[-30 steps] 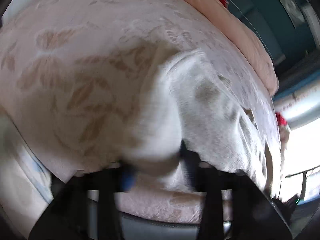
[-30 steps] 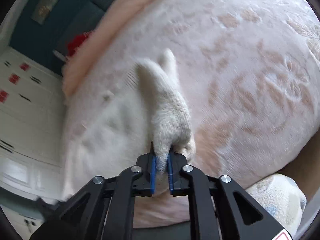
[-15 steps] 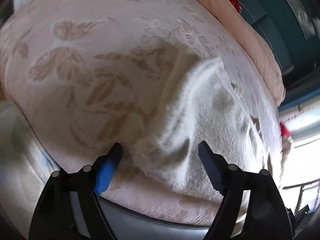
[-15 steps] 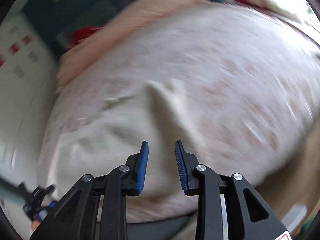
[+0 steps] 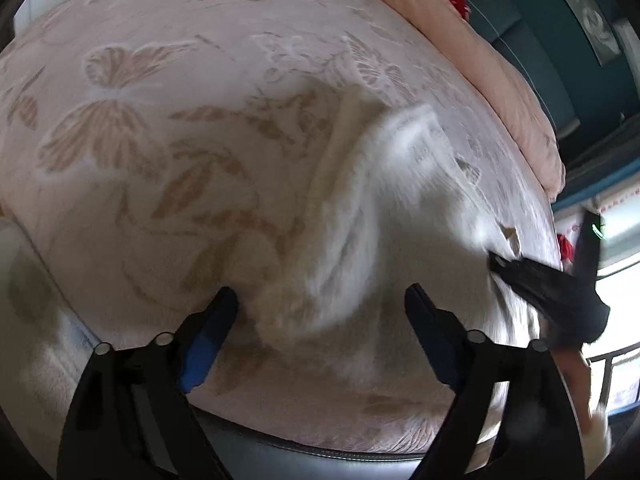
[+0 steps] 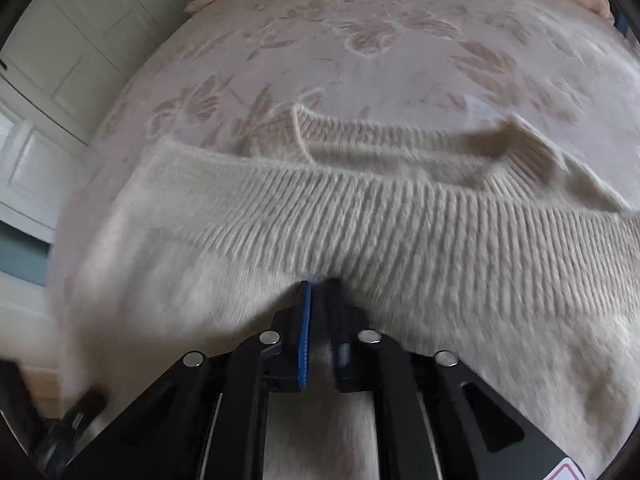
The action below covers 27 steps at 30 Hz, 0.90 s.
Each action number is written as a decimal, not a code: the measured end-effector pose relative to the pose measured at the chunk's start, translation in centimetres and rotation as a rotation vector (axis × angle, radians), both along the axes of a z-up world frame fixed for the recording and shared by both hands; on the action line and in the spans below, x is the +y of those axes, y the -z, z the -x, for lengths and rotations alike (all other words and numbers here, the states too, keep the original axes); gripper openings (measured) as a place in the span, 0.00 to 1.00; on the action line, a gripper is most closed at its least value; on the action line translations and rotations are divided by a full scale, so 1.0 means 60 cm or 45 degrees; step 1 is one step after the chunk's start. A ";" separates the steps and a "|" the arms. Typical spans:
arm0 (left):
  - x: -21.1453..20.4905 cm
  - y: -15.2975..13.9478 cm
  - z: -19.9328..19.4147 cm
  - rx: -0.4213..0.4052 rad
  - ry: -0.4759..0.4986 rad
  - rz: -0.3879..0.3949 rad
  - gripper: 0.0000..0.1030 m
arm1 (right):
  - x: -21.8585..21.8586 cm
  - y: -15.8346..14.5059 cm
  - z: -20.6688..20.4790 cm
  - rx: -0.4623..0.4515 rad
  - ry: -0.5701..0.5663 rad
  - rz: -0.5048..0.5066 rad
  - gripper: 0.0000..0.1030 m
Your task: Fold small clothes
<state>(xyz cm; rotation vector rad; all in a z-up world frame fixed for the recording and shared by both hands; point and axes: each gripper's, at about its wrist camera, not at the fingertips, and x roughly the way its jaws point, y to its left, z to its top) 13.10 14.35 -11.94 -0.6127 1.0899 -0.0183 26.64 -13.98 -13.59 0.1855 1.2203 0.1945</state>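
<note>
the right gripper [image 6: 320,280] has its fingers drawn nearly together, tips buried in the near edge of the cream knit sweater [image 6: 360,216] — it looks pinched on the fabric, though the tips themselves are hidden in the fuzz. the left gripper [image 5: 320,300] has its fingers spread wide and holds nothing; a bunched ridge of the sweater [image 5: 360,208] lies between and just ahead of them. outward from there, the sweater is spread across the bed [image 6: 360,40], on a pale pink cover with a butterfly and leaf pattern, ribbed hem towards the right camera and one layer already lapped over another, with the collar or a cuff sticking up at the far side. a peach duvet [image 5: 500,60] is heaped along the far edge, well apart from the sweater. in the left view the right gripper [image 5: 532,280] shows as a dark blur at the sweater's edge. the risk as i judge it: the knit is loose and stretchy, so a pull from one pinch may drag only the top layer and skew the fold, or slide the whole sweater over the smooth cover — and with the left fingers empty nothing pins the other side.
</note>
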 end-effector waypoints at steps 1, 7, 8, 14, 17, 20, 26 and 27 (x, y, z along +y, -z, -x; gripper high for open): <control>-0.003 0.000 -0.001 -0.006 0.011 -0.008 0.86 | 0.004 0.003 -0.011 -0.002 0.008 -0.002 0.03; -0.010 0.003 -0.006 -0.030 -0.037 -0.006 0.89 | 0.020 0.012 -0.048 0.028 -0.017 -0.002 0.01; -0.008 0.001 -0.006 -0.031 -0.052 0.000 0.85 | 0.012 -0.003 -0.037 0.013 -0.002 -0.036 0.01; 0.016 -0.019 -0.012 -0.046 -0.015 0.126 0.25 | -0.094 -0.077 0.099 -0.125 0.183 -0.140 0.04; -0.020 -0.084 -0.013 -0.171 0.072 0.046 0.22 | -0.120 -0.021 0.131 0.006 0.188 -0.101 0.02; -0.091 -0.174 -0.016 -0.321 0.210 0.042 0.21 | -0.141 -0.005 0.140 -0.031 0.208 -0.217 0.00; -0.297 -0.312 0.003 -0.558 0.595 -0.020 0.22 | -0.218 -0.067 0.183 -0.139 0.317 -0.422 0.11; -0.328 -0.316 0.007 -0.566 0.649 -0.027 0.22 | -0.238 -0.080 0.199 -0.171 0.340 -0.447 0.11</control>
